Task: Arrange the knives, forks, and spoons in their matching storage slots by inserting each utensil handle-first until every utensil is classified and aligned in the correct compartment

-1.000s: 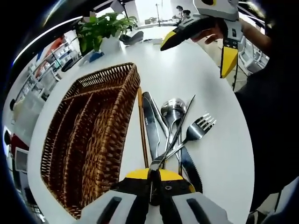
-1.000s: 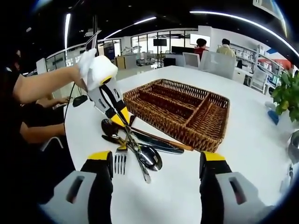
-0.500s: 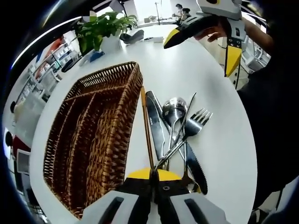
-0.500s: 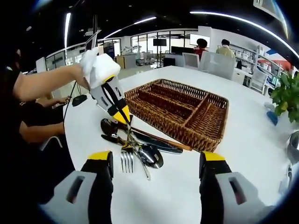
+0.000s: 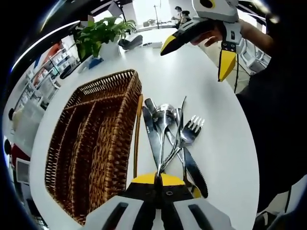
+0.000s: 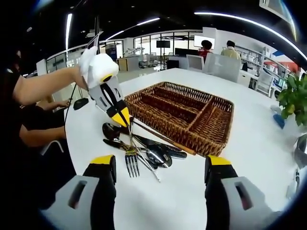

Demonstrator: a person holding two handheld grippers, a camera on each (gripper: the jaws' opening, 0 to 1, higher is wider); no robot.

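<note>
A fork [image 5: 190, 129] runs from its tines on the white table back to my left gripper [image 5: 158, 178], which is shut on its handle. In the right gripper view the left gripper [image 6: 123, 118] holds that fork [image 6: 131, 163] tilted, tines down. Under it lies a pile with a spoon [image 5: 164, 115], knives [image 5: 151, 134] and a thin wooden stick [image 5: 136, 139]. The wicker basket [image 5: 129, 120] with long compartments stands just left of the pile, and its rim [image 6: 211, 143] lies beyond the pile in the right gripper view. My right gripper [image 6: 159, 165] is open, hovering short of the pile, with nothing between its jaws.
A potted plant [image 5: 100, 33] stands at the far end of the round table, and the plant [image 6: 295, 98] also sits at the right. The table edge [image 5: 249, 143] curves close to the pile. A person's arm [image 6: 43, 88] reaches in from the left.
The left gripper has swung the fork, so its head now lies closer over the spoon and knives. In the right gripper view the fork stands steeper.
</note>
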